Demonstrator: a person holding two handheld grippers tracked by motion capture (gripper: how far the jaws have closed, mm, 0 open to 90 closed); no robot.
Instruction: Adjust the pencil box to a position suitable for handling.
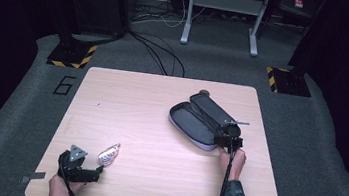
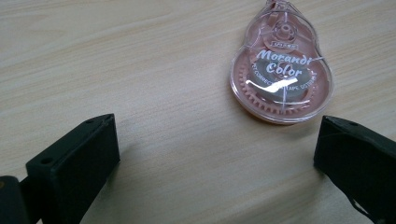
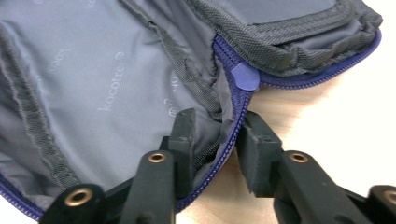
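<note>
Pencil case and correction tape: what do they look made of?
Pencil case: apparently woven fabric, matte grey lining with printed lettering, coarse webbing trim, blue zipper. Correction tape: likely hard plastic, clear glossy shell with glare, pinkish gear visible inside.

Open pouch (image 1: pixel 201 119) lies right-centre on my table (image 1: pixel 152 100), right tongs (image 3: pixel 215 140) at its near rim. Tape dispenser (image 1: pixel 108 154) sits near-left, just right of left tongs (image 1: pixel 98 171).

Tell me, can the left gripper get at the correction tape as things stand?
Probably yes: the left gripper has its jaws wide open, and the correction tape lies flat on bare table just ahead of them, slightly off-centre, with nothing between.
</note>
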